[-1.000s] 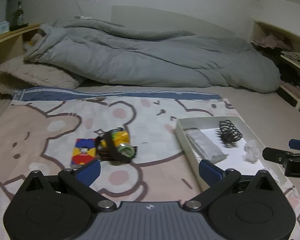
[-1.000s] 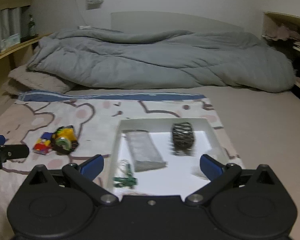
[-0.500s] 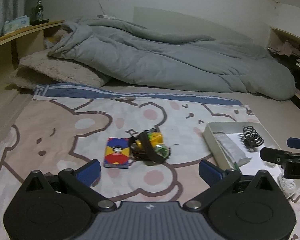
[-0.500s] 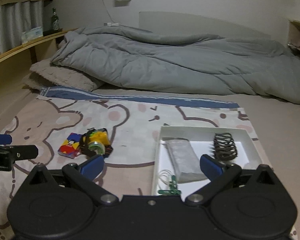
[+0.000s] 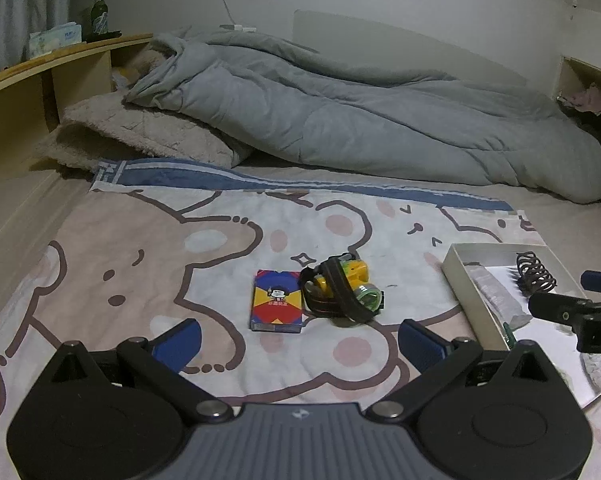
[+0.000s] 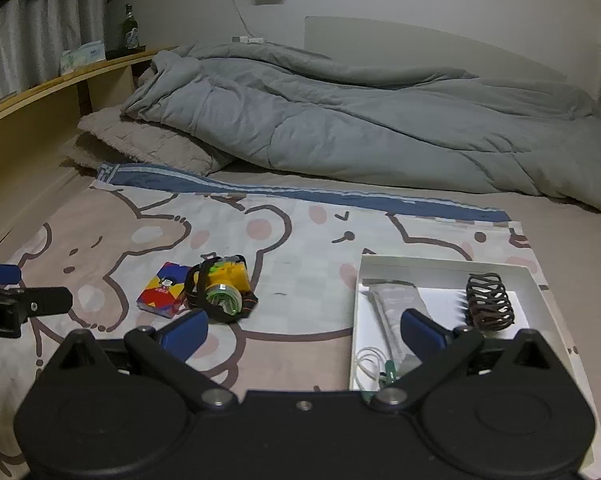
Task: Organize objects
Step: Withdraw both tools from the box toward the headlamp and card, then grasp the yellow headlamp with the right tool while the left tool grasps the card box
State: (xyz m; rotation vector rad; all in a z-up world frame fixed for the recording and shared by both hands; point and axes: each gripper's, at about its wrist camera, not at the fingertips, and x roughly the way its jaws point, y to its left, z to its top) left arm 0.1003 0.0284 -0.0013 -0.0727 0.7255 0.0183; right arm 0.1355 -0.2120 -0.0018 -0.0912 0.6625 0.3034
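A colourful card box (image 5: 276, 306) (image 6: 164, 295) lies flat on the bear-print sheet. Right beside it sits a yellow headlamp (image 5: 345, 289) (image 6: 221, 294) with a dark strap. A white tray (image 5: 458, 280) (image 6: 355, 320) to the right holds a grey pouch (image 6: 394, 314), a dark spiral hair clip (image 6: 489, 305) and a small green clip (image 6: 389, 372). My left gripper (image 5: 296, 340) hangs open just short of the card box and headlamp, holding nothing. My right gripper (image 6: 304, 330) is open and empty between the headlamp and the tray's near left corner.
A rumpled grey duvet (image 5: 360, 116) and a beige pillow (image 5: 140, 136) fill the far half of the bed. A wooden shelf (image 5: 40, 64) with a bottle and tissue box runs along the left. Shelving with clothes stands at the far right.
Both grippers have swung left. The card box and headlamp now sit centred ahead of the left gripper, and the tray has slid towards the right in both views. Both jaws stay open.
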